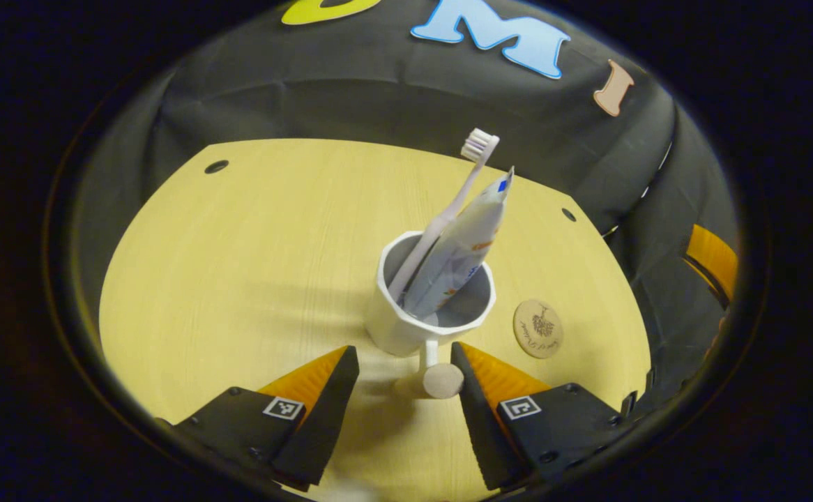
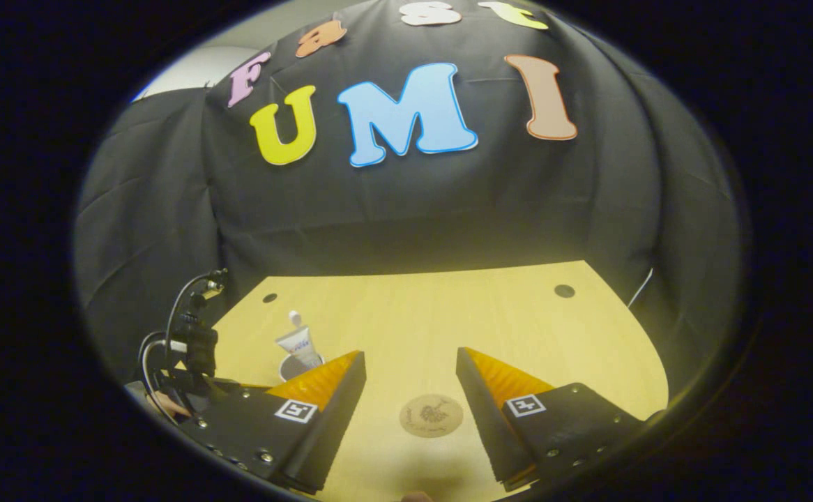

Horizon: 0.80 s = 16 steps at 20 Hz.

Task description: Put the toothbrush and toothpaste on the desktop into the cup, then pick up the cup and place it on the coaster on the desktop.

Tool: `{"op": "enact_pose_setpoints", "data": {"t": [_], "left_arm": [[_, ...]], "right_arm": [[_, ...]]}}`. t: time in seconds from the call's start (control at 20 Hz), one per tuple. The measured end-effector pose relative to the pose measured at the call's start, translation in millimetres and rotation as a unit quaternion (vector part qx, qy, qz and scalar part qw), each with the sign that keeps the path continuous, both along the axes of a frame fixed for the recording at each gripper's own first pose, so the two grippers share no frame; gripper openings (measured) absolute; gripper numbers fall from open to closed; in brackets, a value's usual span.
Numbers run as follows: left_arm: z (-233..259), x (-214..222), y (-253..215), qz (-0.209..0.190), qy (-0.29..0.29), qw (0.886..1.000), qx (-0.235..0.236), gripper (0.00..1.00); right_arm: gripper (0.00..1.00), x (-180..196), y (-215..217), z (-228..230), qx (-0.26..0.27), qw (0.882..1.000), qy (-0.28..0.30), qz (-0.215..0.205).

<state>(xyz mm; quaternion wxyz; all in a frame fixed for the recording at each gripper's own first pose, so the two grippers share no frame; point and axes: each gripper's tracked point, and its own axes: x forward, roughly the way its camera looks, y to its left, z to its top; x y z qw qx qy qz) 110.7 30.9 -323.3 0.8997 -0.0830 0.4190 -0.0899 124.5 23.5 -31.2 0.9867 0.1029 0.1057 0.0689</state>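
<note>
Booth: black cloth wall behind a pale wooden worktop [image 1: 239,279] with small dark holes near its far edge.
Left tongs [image 1: 404,362]: spread wide and holding nothing; the cup's handle stands in the gap between the two fingers, touching neither as far as can be seen.
Cup [image 1: 392,328]: white, upright on the worktop just ahead of the left tongs, its handle turned toward them.
Toothbrush [image 1: 448,209]: white, standing in the cup, leaning away with the bristles at the top.
Toothpaste [image 1: 459,251]: tube standing in the cup beside the toothbrush, also leaning, its flat end up.
Coaster [image 1: 537,328]: round, flat on the worktop just right of the cup, apart from it.
Right tongs [image 2: 411,380]: spread wide, empty, above the worktop; the coaster [image 2: 431,415] lies between the fingers.
Farther left in the right gripper view: the toothpaste [image 2: 299,345] shows behind one finger, with the left tongs' body and cables [image 2: 183,341] beside it.
</note>
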Motion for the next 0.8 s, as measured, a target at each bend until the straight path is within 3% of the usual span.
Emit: {"op": "enact_pose_setpoints", "data": {"t": [0.1,0.2,0.35,0.45,0.55,0.65,0.8], "left_arm": [[-4,2,-2,-0.006,0.006,1.0,0.003,0.84],[-8,5,-5,-0.014,0.011,1.0,0.01,0.8],[-18,3,-9,-0.026,0.03,0.999,0.029,0.59],[-22,5,-10,-0.025,0.033,0.999,0.03,0.57],[-25,3,-11,-0.022,0.036,0.999,0.032,0.44],[-25,4,-10,-0.023,0.038,0.998,0.038,0.43],[-24,6,0,-0.036,0.023,0.995,0.088,0.35]], "right_arm": [[0.83,-6,-8,-3,0.002,1.0,0.003,-0.01],[0.83,-12,-16,-7,0.005,1.0,0.008,-0.018],[0.83,-21,-25,-15,0.011,0.999,0.018,-0.028],[0.83,-25,-31,-19,0.016,0.999,0.023,-0.035],[0.83,-29,-35,-21,0.02,0.999,0.026,-0.041],[0.83,-32,-39,-23,0.019,0.998,0.028,-0.045],[0.83,-35,-41,-28,0.019,0.998,0.033,-0.047]]}}
